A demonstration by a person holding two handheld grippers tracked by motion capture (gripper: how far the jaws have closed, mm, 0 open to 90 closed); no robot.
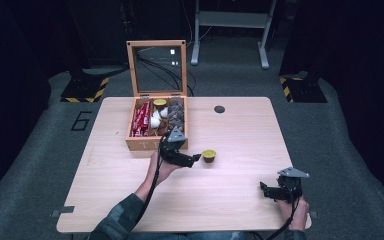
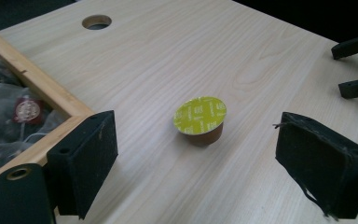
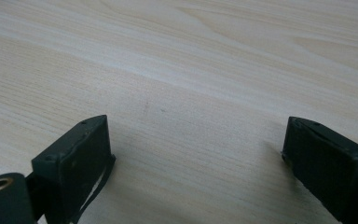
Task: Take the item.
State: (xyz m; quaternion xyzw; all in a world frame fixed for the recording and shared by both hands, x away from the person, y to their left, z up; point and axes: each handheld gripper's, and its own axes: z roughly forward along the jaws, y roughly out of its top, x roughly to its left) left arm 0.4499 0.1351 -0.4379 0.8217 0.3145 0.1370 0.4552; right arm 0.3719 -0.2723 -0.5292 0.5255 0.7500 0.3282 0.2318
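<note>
Left gripper (image 1: 196, 158) hangs wide open, holding nothing, just beside the green-lidded coffee capsule (image 2: 200, 120) on the table (image 1: 240, 140) near the wooden box (image 1: 156, 142). Right gripper (image 1: 265, 191) is released too. Closing off-centre could tip that little pod.

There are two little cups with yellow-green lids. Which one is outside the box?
The coffee capsule standing alone on the table, just ahead of the left gripper. The other yellow-lidded capsule sits inside the wooden box.

My table (image 1: 240, 135) is lit evenly from overhead while the room around it sinks into near black. Glare spots sit on the box lid's glass (image 1: 172, 51). Close up, my jaws look soft, blurred, casting faint shadows.
</note>
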